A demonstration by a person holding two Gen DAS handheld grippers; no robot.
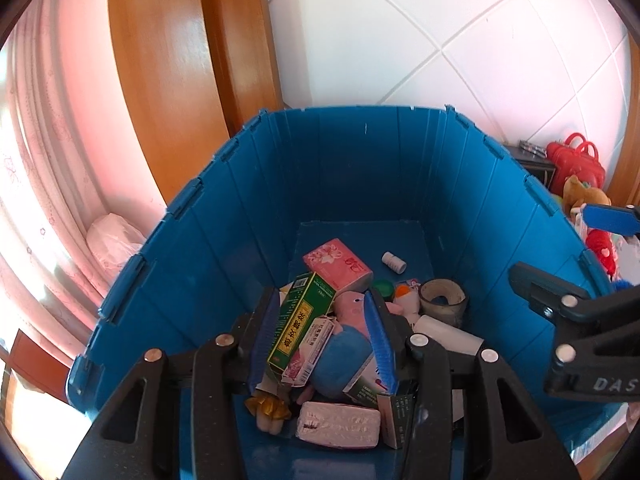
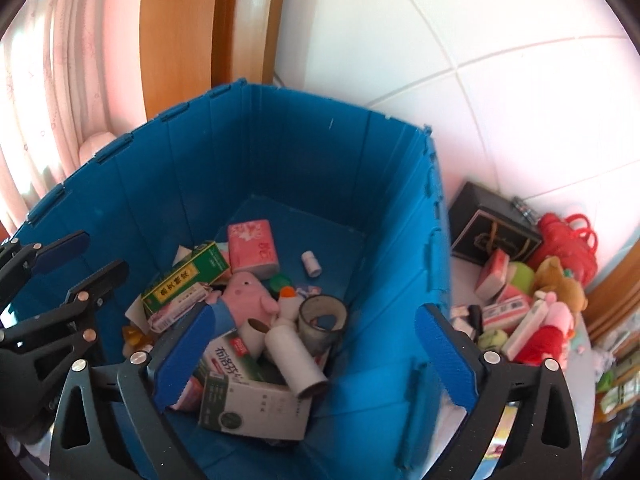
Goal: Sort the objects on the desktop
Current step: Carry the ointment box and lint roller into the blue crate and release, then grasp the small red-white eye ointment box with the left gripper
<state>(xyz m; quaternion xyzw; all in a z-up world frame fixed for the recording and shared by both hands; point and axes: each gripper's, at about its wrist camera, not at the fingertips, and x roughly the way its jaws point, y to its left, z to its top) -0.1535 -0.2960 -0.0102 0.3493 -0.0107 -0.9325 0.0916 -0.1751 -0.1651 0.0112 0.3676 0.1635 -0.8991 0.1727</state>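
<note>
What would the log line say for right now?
left gripper: open over blue bin | right gripper: open wide, empty | more items on table

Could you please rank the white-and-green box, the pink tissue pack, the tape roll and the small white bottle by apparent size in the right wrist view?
1. white-and-green box, though it lies nearest the camera
2. pink tissue pack
3. tape roll, nearly alike
4. small white bottle

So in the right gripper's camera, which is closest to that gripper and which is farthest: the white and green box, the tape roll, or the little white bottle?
From the right gripper:
1. White and green box, right between its fingers, at the crate's near end.
2. Tape roll, mid-crate, just beyond.
3. Little white bottle, alone on the crate floor, farther back.
</note>
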